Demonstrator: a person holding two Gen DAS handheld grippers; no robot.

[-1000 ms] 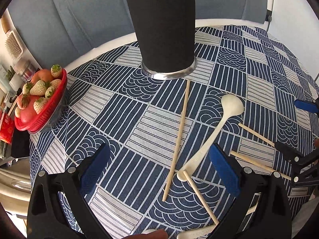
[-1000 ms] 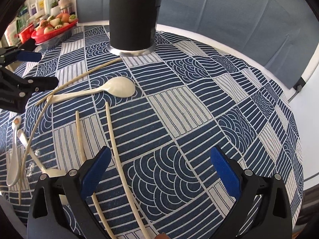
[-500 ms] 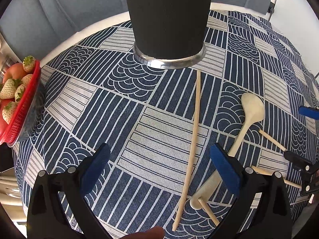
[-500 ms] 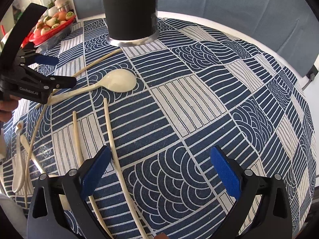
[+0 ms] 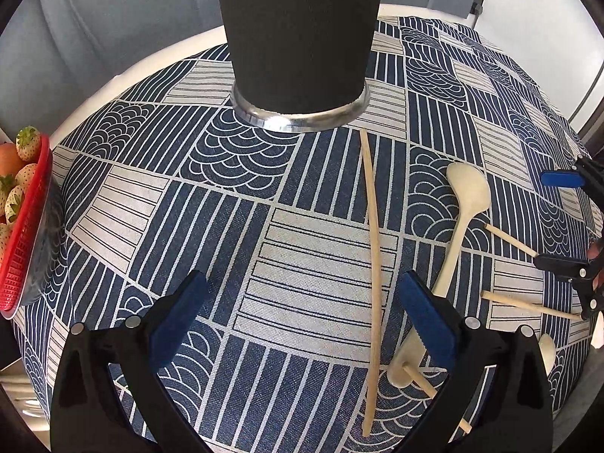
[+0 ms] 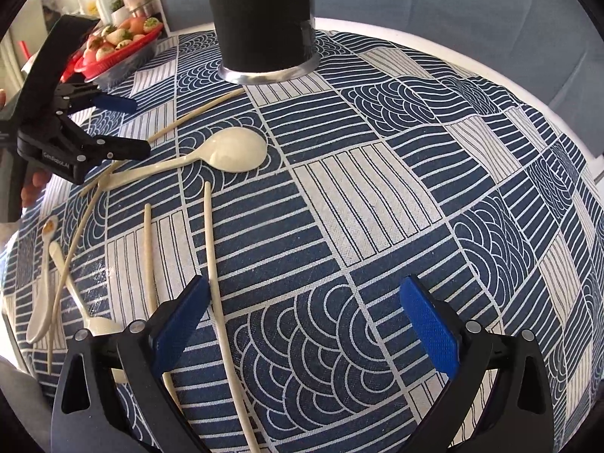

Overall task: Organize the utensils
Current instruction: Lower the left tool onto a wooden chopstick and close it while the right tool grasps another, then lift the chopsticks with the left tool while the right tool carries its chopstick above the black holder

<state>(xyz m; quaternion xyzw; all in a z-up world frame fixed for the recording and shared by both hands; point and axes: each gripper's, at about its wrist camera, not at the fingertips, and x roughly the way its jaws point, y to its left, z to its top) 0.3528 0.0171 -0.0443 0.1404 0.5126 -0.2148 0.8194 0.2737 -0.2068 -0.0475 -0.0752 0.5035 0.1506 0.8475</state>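
A tall black utensil holder (image 5: pixel 298 37) with a silver base stands at the far side of the patterned tablecloth; it also shows in the right wrist view (image 6: pixel 260 15). Wooden chopsticks (image 5: pixel 372 226) and a cream spoon (image 5: pixel 464 204) lie loose on the cloth. My left gripper (image 5: pixel 302 309) is open and empty, low over the cloth, with one chopstick between its fingers. My right gripper (image 6: pixel 302 317) is open and empty, with a chopstick (image 6: pixel 215 264) beside its left finger. More chopsticks (image 6: pixel 149 249), the cream spoon (image 6: pixel 226 151) and small white spoons (image 6: pixel 41 302) lie to its left.
A red basket of strawberries and fruit (image 5: pixel 22 226) sits at the table's left edge, also seen in the right wrist view (image 6: pixel 117 45). The left gripper (image 6: pixel 94 124) shows in the right wrist view. The round table's white rim (image 5: pixel 151 64) borders a grey-blue backdrop.
Both grippers have moved forward toward the black holder, which looms larger. The left gripper now straddles the long chopstick. Both stay open.
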